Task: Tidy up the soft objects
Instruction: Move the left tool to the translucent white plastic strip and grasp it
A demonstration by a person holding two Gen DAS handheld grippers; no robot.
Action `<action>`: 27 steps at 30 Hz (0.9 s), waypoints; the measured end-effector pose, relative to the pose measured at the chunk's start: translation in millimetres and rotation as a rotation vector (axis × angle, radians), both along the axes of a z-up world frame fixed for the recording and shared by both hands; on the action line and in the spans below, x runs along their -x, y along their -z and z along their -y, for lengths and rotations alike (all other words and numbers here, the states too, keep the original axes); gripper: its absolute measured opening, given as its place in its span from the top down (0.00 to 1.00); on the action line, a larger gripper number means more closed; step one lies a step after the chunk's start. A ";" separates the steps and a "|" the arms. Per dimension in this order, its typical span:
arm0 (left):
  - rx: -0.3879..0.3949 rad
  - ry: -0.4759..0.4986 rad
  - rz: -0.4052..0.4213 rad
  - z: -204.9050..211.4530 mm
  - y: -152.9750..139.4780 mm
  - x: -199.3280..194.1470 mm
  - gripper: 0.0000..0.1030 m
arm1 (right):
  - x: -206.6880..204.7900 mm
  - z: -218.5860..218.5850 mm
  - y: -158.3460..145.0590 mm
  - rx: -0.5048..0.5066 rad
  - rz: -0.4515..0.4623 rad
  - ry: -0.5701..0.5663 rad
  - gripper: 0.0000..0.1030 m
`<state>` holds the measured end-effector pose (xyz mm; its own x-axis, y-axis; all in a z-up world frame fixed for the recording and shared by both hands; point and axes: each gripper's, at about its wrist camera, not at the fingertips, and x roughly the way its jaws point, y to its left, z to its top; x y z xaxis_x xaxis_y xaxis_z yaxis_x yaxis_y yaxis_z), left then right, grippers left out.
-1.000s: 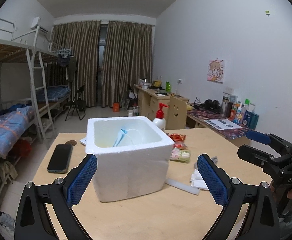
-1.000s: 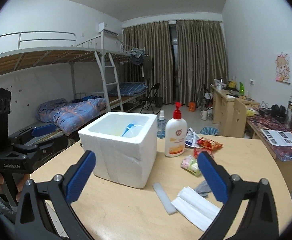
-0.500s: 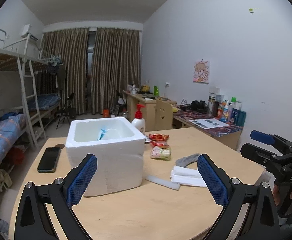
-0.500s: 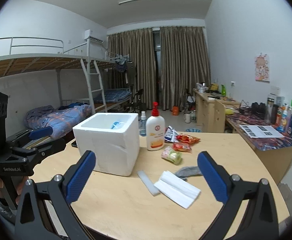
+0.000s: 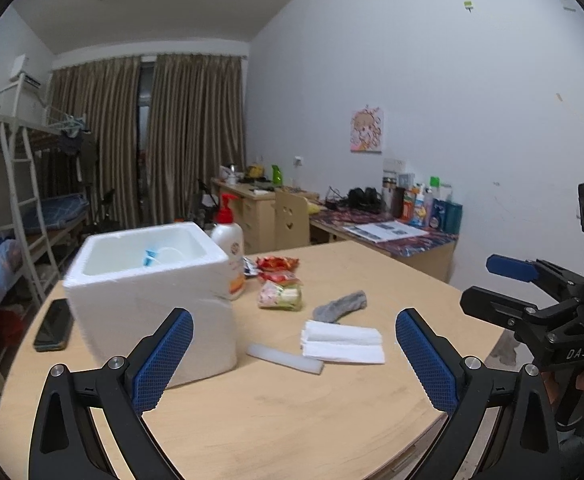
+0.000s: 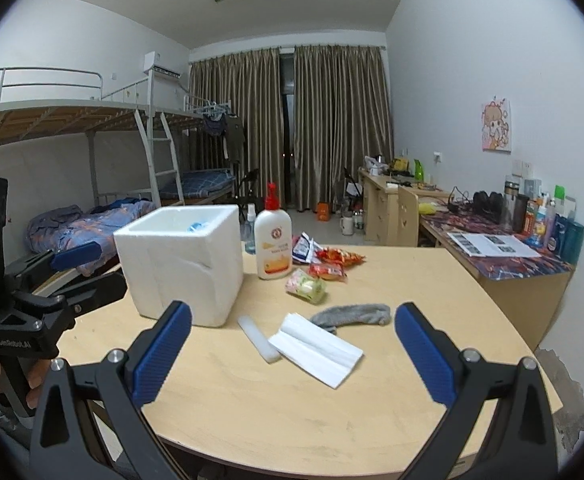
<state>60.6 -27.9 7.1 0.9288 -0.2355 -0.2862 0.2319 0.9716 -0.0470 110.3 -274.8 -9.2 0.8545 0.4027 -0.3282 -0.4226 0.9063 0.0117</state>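
Presently catalogued on the round wooden table (image 6: 432,280): one grey sock (image 6: 352,315), lying loose just beyond a folded white tissue stack (image 6: 316,350); one white foam strip (image 6: 258,338) beside that stack; one white polystyrene box (image 6: 184,264), open-topped, with something blue and white inside; one pump bottle of lotion (image 6: 273,244), red-capped; several snack packets (image 6: 324,266); one dark phone (image 5: 54,324) left of the box.

Left gripper (image 5: 294,358): fingers wide apart, empty, above the near table edge. Right gripper (image 6: 292,356): likewise spread and empty.

Risks, as judged: the tissue stack may fan apart if pinched at one layer; the sock may drag the tissues if snagged low; the light box may slide when nudged.

Legible writing: "DAS" on the right gripper's body in the left view; "GenRobot.AI", seemingly, on the left gripper's body. Bottle label unreadable.
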 end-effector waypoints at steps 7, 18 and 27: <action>-0.005 0.042 -0.054 16.7 20.9 -30.9 0.02 | -22.3 7.8 16.8 0.048 -0.037 0.021 0.00; -0.005 0.038 -0.141 31.8 46.8 -77.6 0.02 | -72.3 22.0 37.5 0.044 -0.145 -0.064 0.00; -0.014 0.027 -0.225 31.4 66.5 -113.4 0.02 | -98.9 4.8 60.6 0.129 -0.225 -0.182 0.00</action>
